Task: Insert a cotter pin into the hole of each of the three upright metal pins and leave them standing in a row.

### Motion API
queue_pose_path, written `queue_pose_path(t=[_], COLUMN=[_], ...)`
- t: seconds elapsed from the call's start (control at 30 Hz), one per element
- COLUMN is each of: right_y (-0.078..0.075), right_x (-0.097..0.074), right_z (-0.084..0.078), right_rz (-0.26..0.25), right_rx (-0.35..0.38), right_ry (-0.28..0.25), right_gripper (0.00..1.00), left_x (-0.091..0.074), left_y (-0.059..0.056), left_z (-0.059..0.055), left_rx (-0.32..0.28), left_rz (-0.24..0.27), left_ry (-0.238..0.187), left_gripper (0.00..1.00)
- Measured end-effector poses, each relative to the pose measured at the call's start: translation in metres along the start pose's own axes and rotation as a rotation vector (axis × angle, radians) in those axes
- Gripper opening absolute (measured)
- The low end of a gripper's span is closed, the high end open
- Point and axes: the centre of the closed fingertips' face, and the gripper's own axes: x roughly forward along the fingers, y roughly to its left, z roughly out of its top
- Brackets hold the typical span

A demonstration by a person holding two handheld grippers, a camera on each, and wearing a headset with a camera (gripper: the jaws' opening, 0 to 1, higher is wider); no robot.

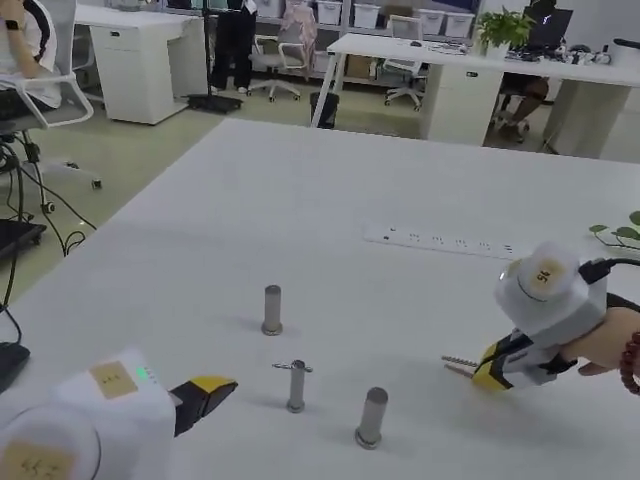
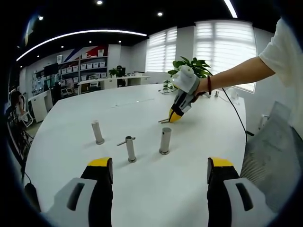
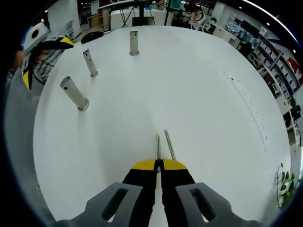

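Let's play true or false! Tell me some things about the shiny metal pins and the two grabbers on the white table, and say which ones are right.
1. The middle pin has a cotter pin through it. True.
2. The right gripper has wide-open, empty jaws. False: they are shut on a second cotter pin.
3. The left gripper is holding a cotter pin. False: its jaws are open with nothing between them.
4. All three upright pins have cotter pins. False: the far pin and the near pin have none.
5. A power strip lies on the table beyond the pins. True.
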Motion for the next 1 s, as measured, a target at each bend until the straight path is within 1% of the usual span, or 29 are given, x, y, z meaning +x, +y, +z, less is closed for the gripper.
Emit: queue_pose_path(t=[0.3,0.43,0.7,1.0], right_y=[-0.003,-0.003,0.006,0.026], right_x=[-0.001,-0.005,-0.017,-0.041], right_z=[0.0,0.001,0.007,0.018], right_rz=[-0.015,-0.028,-0.039,-0.069], right_rx=[-0.016,-0.034,-0.066,-0.119], right_ry=[-0.002,-0.014,-0.044,-0.097], right_gripper=[0.02,0.02,0.02,0.02], left_x=[-0.001,-0.001,-0.001,-0.002], left_y=[0.001,0.002,0.0,-0.004], left_z=[-0.001,0.0,0.003,0.011], left_rx=[0.004,0.01,0.012,0.017], left_rz=[0.004,0.002,-0.006,-0.022], left_ry=[0.007,0.011,0.013,0.008], left_gripper=[0.83,0.83,0.8,0.74])
